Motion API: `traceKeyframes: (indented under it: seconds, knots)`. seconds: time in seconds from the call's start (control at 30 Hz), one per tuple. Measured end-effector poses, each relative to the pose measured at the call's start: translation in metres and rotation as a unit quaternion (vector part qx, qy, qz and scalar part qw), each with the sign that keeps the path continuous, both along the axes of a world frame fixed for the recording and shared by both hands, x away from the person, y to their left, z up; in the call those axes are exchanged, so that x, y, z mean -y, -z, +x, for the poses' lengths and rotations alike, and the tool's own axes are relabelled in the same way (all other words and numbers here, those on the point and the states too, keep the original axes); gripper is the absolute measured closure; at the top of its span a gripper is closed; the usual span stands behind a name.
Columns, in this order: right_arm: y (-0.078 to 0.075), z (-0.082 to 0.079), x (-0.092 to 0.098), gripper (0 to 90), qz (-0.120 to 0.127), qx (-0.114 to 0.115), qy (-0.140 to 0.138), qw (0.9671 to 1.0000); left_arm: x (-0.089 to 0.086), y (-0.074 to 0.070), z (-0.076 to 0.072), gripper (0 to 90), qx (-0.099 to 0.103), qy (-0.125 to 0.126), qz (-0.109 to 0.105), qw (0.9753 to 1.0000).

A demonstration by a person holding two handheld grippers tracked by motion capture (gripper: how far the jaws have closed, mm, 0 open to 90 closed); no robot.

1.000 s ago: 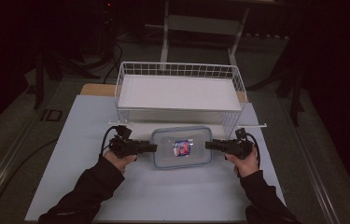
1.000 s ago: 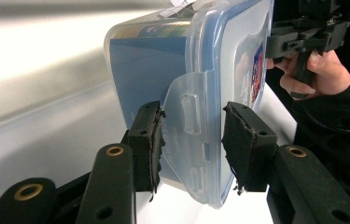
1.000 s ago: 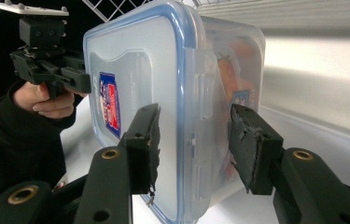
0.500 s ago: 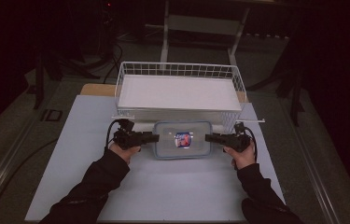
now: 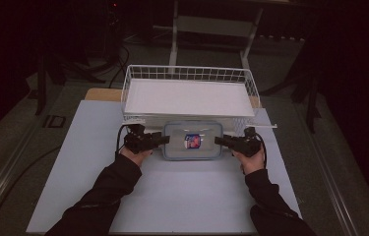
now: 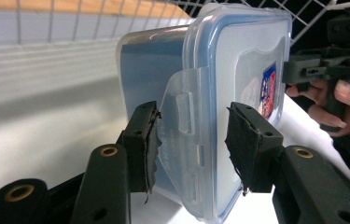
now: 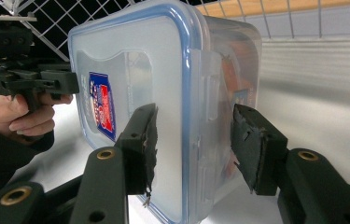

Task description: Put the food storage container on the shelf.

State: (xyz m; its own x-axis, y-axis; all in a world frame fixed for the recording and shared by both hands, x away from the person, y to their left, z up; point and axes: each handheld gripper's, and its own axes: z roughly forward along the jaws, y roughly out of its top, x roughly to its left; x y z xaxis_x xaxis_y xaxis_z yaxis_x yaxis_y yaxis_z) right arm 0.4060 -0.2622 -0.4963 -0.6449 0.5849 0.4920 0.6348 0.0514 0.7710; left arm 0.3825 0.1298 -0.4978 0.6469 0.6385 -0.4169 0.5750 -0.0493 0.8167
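A clear plastic container (image 5: 192, 140) with a blue-rimmed lid and a red and blue label lies flat on the white table, its far side against the wire basket. My left gripper (image 5: 165, 139) is at its left end and my right gripper (image 5: 219, 140) at its right end. In the left gripper view the container (image 6: 238, 70) stands on edge, and my left gripper (image 6: 191, 140) has one pad on each side of the end latch flap. The right gripper view has my right gripper (image 7: 193, 144) set the same way on the container (image 7: 130, 60).
A white wire basket (image 5: 187, 73) with a flat white floor stands just behind the container. The white table top (image 5: 172, 196) stretches toward the person, with dark floor and stands around it. The person's forearms come in from the bottom.
Both grippers and the container between them have moved away from the person, up to the front of the wire basket.
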Motion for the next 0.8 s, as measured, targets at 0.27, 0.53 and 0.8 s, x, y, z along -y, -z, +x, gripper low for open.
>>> traceKeyframes:
  seconds: [0.27, 0.53, 0.8]
  knots:
    - [0.002, 0.002, -0.003, 51.2, 0.000, 0.008, 0.007, 0.9999, -0.002, 0.008, 0.002, 53.2, -0.003, -0.018, -0.027, 0.9995]
    - [0.007, 0.002, -0.006, 49.8, 0.008, -0.001, 0.015, 0.9999, 0.001, 0.010, 0.001, 50.3, 0.007, -0.039, -0.029, 0.9988]
    - [0.011, 0.002, -0.010, 51.3, -0.001, 0.007, 0.040, 0.9992, 0.004, 0.017, 0.001, 48.1, 0.014, -0.060, -0.015, 0.9980]
